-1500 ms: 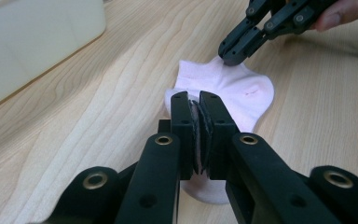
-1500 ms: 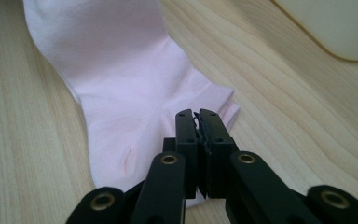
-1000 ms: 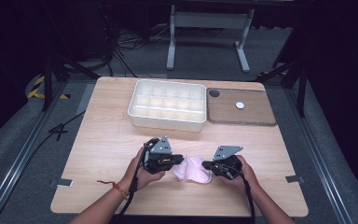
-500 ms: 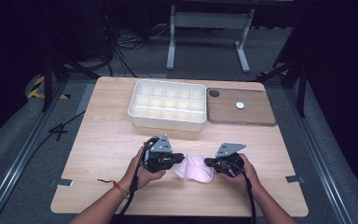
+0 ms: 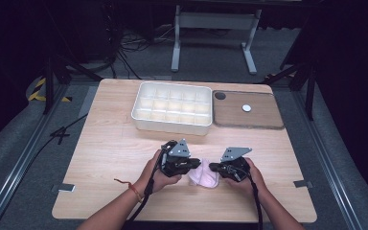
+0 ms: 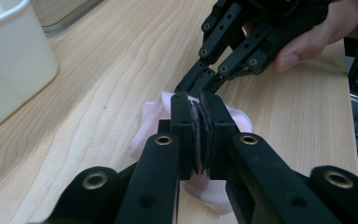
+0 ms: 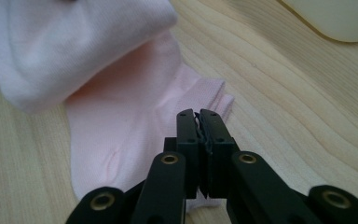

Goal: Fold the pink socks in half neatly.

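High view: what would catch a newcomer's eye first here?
Most striking is the pink sock at the near middle of the wooden table, with the left gripper and right gripper meeting over it, both shut. Behind it stands a white compartment tray, and a brown board lies to its right.

A lab or recording studio, a lone wooden table [image 5: 105, 158] stood on grey carpet, dark surroundings, black cables [image 5: 124, 52] trailed across the floor, a metal stand [image 5: 213, 28] behind, tape markers [image 5: 63, 187] stuck down.
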A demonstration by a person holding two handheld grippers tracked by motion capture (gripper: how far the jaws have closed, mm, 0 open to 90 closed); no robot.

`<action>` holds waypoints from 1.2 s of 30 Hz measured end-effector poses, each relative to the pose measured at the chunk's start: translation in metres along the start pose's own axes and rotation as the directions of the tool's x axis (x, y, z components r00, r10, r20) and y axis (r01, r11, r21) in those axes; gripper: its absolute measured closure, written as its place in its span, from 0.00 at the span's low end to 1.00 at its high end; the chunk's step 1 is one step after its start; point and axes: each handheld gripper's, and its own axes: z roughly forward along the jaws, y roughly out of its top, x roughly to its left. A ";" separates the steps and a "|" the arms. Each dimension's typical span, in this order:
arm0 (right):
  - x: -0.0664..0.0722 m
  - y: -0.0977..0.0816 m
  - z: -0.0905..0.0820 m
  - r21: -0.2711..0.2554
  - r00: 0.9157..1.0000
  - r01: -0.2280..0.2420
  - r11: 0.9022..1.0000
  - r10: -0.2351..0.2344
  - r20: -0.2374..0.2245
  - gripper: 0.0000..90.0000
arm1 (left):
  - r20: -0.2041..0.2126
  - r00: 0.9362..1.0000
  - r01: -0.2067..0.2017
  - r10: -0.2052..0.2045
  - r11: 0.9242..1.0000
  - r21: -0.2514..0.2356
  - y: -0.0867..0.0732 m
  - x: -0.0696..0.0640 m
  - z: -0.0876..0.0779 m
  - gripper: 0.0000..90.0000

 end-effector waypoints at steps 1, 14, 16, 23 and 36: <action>0.000 0.000 -0.001 -0.005 1.000 0.004 1.000 -0.004 -0.001 0.96 | -0.001 1.000 0.004 -0.004 1.000 0.001 0.000 0.000 0.001 0.94; -0.011 -0.004 -0.011 0.016 0.999 -0.022 1.000 0.021 0.032 0.96 | -0.001 1.000 0.015 -0.015 1.000 -0.011 -0.002 0.002 0.002 0.94; -0.010 -0.003 -0.008 0.016 1.000 -0.014 1.000 0.014 0.024 0.96 | 0.001 1.000 0.009 -0.009 1.000 -0.008 -0.002 0.001 0.004 0.94; -0.007 -0.003 -0.003 0.018 1.000 -0.008 1.000 0.008 0.014 0.96 | 0.004 1.000 -0.008 0.008 1.000 0.009 0.000 -0.003 0.012 0.94; -0.006 -0.002 -0.002 0.019 1.000 -0.002 1.000 0.002 0.009 0.95 | 0.007 0.999 -0.038 0.038 0.998 0.052 0.005 -0.008 0.030 0.94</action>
